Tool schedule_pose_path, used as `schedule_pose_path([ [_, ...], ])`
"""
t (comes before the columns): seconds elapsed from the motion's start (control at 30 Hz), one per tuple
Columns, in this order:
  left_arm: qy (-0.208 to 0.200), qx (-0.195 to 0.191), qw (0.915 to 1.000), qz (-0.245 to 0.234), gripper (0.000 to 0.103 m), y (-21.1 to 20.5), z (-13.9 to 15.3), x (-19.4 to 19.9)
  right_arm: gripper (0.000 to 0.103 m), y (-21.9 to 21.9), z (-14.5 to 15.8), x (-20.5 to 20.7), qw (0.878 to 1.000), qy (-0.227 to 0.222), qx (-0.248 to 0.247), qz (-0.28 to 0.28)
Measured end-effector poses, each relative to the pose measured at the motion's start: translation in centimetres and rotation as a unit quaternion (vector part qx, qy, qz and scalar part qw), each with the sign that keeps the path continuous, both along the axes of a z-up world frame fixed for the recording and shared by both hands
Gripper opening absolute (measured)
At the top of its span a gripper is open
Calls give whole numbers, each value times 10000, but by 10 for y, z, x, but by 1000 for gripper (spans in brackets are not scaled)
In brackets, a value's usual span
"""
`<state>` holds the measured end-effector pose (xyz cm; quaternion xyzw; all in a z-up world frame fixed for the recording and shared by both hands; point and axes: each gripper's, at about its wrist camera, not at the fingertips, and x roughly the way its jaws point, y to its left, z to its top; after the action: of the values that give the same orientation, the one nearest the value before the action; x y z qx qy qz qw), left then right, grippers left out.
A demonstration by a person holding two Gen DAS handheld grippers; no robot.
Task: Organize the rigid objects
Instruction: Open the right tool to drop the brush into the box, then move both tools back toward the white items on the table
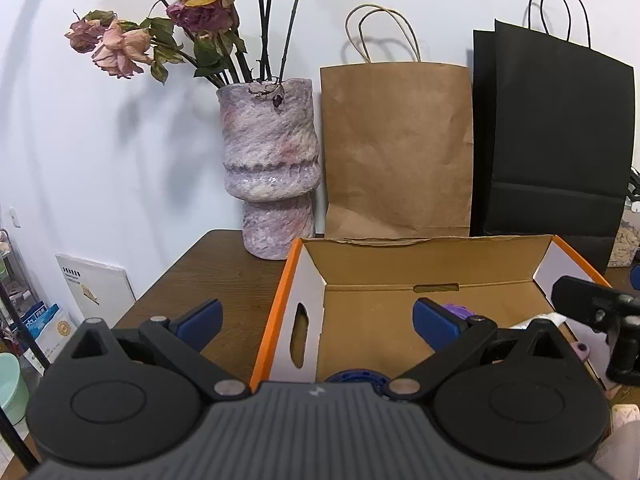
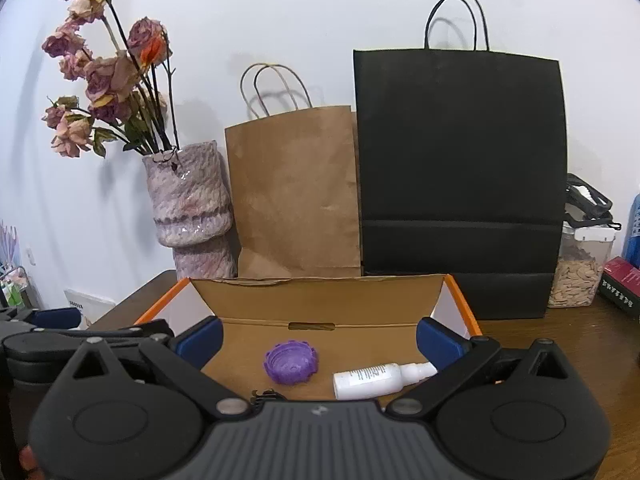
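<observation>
Against the wall I see a mottled purple vase (image 2: 192,208) of dried roses (image 2: 100,76) (petals faded), a brown paper bag (image 2: 296,192) and, touching it, a black paper bag (image 2: 460,168).

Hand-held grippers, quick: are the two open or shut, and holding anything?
Left hand-held gripper: open, holding nothing.
Right hand-held gripper: open, holding nothing; it hangs over the box.

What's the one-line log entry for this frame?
left gripper: open, empty | right gripper: open, empty | box: holds purple cap, white bottle lying flat | stage: between picks
</observation>
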<state>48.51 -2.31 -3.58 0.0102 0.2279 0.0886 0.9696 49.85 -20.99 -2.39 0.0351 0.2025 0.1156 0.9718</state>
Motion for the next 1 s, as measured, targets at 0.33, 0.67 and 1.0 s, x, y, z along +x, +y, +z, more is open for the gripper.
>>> schedule_pose_path([
  [0.33,30,2,10000,-17,103,3,-1,-28,103,-12,-1,-31,9999,-128,-23,-75],
  [0.67,-72,-39,9999,-75,103,7,-3,-66,103,-18,-6,-74,9993,-315,-173,-95],
  [1.0,-126,-57,9998,-151,103,12,-9,-105,103,-14,-17,-122,9977,-541,-319,-236],
])
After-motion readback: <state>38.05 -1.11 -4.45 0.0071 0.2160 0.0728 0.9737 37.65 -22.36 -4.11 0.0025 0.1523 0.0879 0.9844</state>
